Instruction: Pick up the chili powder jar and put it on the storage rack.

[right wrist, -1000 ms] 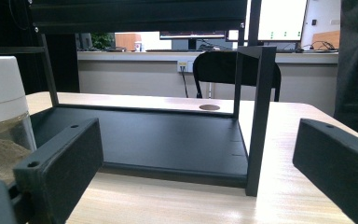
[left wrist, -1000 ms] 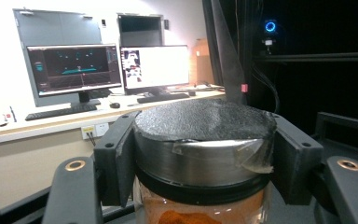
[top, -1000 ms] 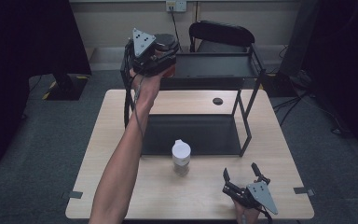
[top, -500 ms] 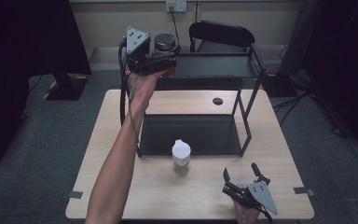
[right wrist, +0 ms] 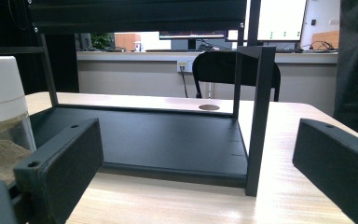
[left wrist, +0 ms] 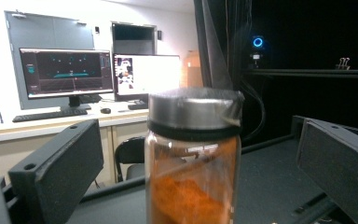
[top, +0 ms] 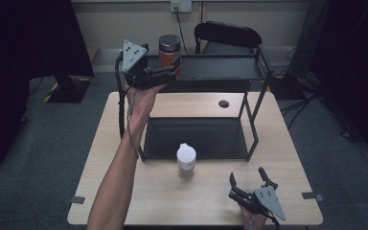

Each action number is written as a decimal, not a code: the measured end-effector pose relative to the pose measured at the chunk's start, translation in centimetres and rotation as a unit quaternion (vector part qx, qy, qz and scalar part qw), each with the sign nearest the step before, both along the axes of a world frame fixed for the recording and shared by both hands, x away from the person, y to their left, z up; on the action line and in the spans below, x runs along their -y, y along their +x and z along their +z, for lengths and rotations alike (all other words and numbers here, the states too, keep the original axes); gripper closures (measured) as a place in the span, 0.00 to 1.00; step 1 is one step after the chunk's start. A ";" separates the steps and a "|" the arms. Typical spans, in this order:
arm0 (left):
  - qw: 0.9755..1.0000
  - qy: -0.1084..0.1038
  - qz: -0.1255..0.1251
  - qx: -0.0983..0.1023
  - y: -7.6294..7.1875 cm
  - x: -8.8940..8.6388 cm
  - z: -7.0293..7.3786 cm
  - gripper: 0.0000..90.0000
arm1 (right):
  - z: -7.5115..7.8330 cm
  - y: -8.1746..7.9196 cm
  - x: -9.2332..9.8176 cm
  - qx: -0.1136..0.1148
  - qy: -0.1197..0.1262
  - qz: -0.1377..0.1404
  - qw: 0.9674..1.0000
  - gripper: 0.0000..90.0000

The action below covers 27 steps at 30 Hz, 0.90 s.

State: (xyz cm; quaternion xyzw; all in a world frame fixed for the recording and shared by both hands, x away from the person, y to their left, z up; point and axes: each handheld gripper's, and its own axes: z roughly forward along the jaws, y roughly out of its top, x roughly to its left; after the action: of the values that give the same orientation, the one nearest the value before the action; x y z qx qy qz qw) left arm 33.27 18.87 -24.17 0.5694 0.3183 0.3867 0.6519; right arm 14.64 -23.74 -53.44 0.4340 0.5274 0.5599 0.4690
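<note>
Orange powder fills the clear glass jar with the dark metal lid [top: 169, 49], which stands upright at the left end of the black metal rack's top shelf [top: 220, 67], about 11 o'clock from the middle of the bench [top: 124, 158]. The left gripper [top: 170, 72] sits just at the jar's 6 o'clock side, its jaws having just been opening; in the left gripper view they stand wide on either side of the jar [left wrist: 193, 158], clear of the glass, so the jar rests on the shelf by its own weight. That reads as a release after placing, with the jaws spread fully so the gripper can back off without tipping it. At 5 o'clock near the bench's front edge, the right gripper [top: 249, 184] rests idle, jaws wide apart and holding nothing. A white-capped clear jar of tan powder [top: 186, 163] stands at 6 o'clock, just in front of the rack's lower tray [top: 196, 136], probably next to be shelved.
</note>
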 end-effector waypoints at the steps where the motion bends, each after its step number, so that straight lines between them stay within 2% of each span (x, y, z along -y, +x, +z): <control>1: 1.000 -0.003 -0.001 0.006 -0.3 -0.2 -0.5 0.00 | 0.0 0.0 0.0 0.000 0.000 0.000 1.000 0.00; 3: 1.000 -0.003 -0.002 0.013 -0.5 -0.2 -0.9 0.00 | 0.0 0.0 0.0 0.000 0.000 0.000 1.000 0.01; 12: 1.000 0.001 0.000 0.019 -1.9 -0.9 -2.4 0.00 | 0.0 0.0 0.0 0.000 0.000 0.000 1.000 0.00; 16: 1.000 -0.007 -0.005 0.020 -2.6 -1.3 -3.6 0.00 | 0.0 0.0 0.0 0.000 0.000 0.000 1.000 0.00; 18: 1.000 -0.001 -0.002 0.025 -3.1 -1.4 -4.2 0.00 | 0.0 0.0 0.0 0.000 0.000 0.000 1.000 0.00; 22: 0.999 -0.015 -0.008 0.029 -4.0 -1.9 -5.8 0.00 | 0.0 0.0 0.0 0.000 0.000 0.000 1.000 0.01; 27: 0.999 -0.009 -0.008 0.032 -4.9 -2.2 -7.1 0.00 | 0.0 0.0 0.0 0.000 0.000 0.000 1.000 0.00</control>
State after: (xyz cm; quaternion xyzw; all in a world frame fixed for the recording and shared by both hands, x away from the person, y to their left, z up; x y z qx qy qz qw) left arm 28.34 21.03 -31.28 0.5529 0.2962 0.3967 0.6702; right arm 14.63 -23.73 -53.44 0.4340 0.5274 0.5597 0.4693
